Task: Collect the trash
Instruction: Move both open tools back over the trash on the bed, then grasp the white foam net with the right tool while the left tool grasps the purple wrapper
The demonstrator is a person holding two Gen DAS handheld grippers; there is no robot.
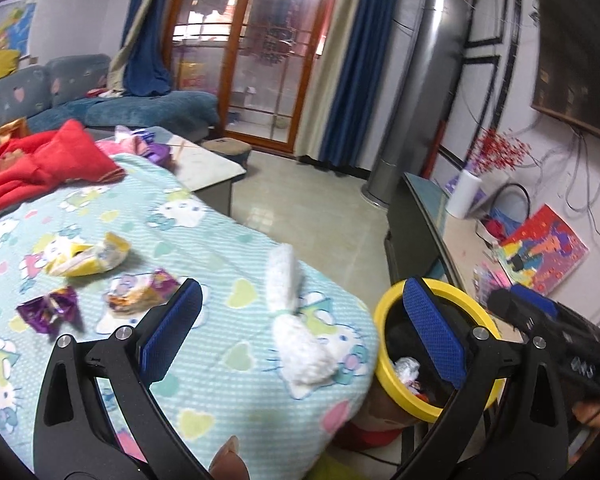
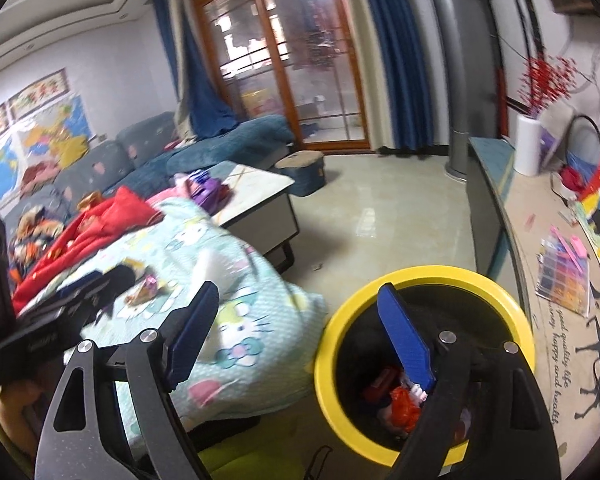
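Left claw: the left gripper (image 1: pixel 304 328) is hovering with its blue-padded fingers (image 1: pixel 172 332) spread wide apart, gripping nothing, over the edge of the pale green cartoon-cat blanket (image 1: pixel 204 240).
Right claw: the right gripper (image 2: pixel 300 340) is also hanging wide apart and empty, its right finger reaching over the mouth of the yellow-rimmed round black bin (image 2: pixel 428 276).
Trash ahead of the left claw: a crumpled white tissue wad (image 1: pixel 296 320) is lying between its fingers on the blanket; beyond its left finger, a torn yellow snack wrapper (image 1: pixel 88 258), a purple foil wrapper (image 1: pixel 50 310) and a crushed purple-and-orange packet (image 1: pixel 140 292) are lying near one another.
Bin: standing on the floor just beside the blanket's edge, behind the left claw's right finger (image 1: pixel 434 330); red and white scraps (image 2: pixel 404 404) are sitting inside.
Further off: a red cloth heap (image 1: pixel 48 164) is lying on the blanket's far end, well beyond the left claw.
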